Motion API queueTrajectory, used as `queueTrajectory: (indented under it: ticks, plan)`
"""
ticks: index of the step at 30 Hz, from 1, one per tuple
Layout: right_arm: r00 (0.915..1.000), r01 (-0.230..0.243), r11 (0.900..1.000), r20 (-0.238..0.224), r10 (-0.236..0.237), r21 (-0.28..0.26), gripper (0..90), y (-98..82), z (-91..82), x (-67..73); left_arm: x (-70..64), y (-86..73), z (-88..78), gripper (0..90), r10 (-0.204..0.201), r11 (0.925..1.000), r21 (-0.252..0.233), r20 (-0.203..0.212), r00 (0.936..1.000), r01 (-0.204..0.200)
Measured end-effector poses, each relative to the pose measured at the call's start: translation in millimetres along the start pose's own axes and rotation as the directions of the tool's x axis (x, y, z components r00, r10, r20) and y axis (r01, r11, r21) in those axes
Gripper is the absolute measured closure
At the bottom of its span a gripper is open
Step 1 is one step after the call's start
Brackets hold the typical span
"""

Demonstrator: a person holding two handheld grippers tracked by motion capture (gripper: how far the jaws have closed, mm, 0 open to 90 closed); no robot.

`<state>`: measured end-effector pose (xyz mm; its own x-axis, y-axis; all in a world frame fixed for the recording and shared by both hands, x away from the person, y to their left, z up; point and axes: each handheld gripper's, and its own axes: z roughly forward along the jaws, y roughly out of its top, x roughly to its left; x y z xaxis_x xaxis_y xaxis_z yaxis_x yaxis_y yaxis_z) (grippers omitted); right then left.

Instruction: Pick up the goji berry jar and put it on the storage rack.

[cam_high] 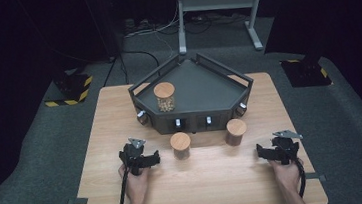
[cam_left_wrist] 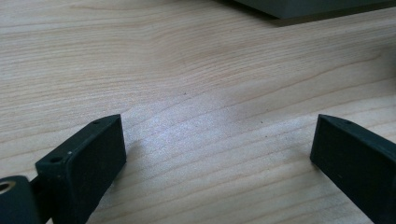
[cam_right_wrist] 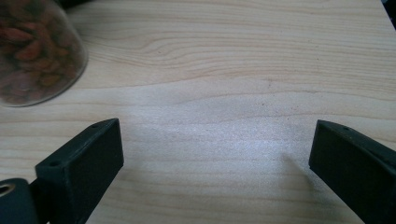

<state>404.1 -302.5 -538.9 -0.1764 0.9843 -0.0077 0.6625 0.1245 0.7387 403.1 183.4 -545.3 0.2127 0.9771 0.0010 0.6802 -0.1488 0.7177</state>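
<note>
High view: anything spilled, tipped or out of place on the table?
Nothing stands out. All three wood-lidded jars stand upright and closed: one on the dark tray, two on the table in front of it. Both grippers are open and empty.

Three small glass jars with round wooden lids stand upright around a dark angular tray on the wooden table. One jar, filled with pale nuts, stands inside the tray near its left side. A second jar stands on the table just in front of the tray. A third jar, holding reddish-brown pieces, stands to its right, also just in front of the tray.
</note>
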Motion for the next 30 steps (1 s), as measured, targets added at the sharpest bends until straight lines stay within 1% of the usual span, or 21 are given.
queueTrajectory:
  ticks: [4,6,9,16,22,25,30]
  plan:
    - [0.9996,0.020,1.000,-0.021,-0.020,-0.004,3.3,-2.1,-4.8,2.4,0.0,0.0,0.0,3.5,0.000,1.0000,0.000,0.000,1.0000,0.000]
    - [0.9987,0.028,1.000,-0.043,-0.028,-0.006,3.3,-3.3,-7.3,3.3,-0.1,0.0,0.0,3.5,0.000,1.0000,0.000,0.000,1.0000,0.000]
    - [0.9978,0.035,0.999,-0.055,-0.036,-0.013,3.6,-4.9,-10.8,5.2,-0.1,0.0,0.0,3.5,0.000,1.0000,0.000,0.000,1.0000,0.000]
    - [0.9946,0.062,0.998,-0.083,-0.063,-0.011,4.3,-8.5,-17.5,13.1,-0.1,0.0,0.0,3.5,0.000,1.0000,0.000,0.000,1.0000,0.000]
    - [0.9887,0.080,0.997,-0.125,-0.082,-0.020,4.2,-9.1,-20.8,22.4,-0.1,0.0,0.0,3.5,0.000,1.0000,0.000,0.000,1.0000,0.000]
    - [0.9840,0.092,0.996,-0.152,-0.094,-0.015,4.2,-10.4,-20.5,29.1,-0.1,0.0,0.0,3.5,0.000,1.0000,0.000,0.000,1.0000,0.000]
    - [0.9801,0.095,0.995,-0.173,-0.097,-0.020,3.9,-11.0,-20.0,34.3,-0.1,0.0,0.0,3.5,-0.001,1.0000,0.000,0.000,1.0000,0.001]
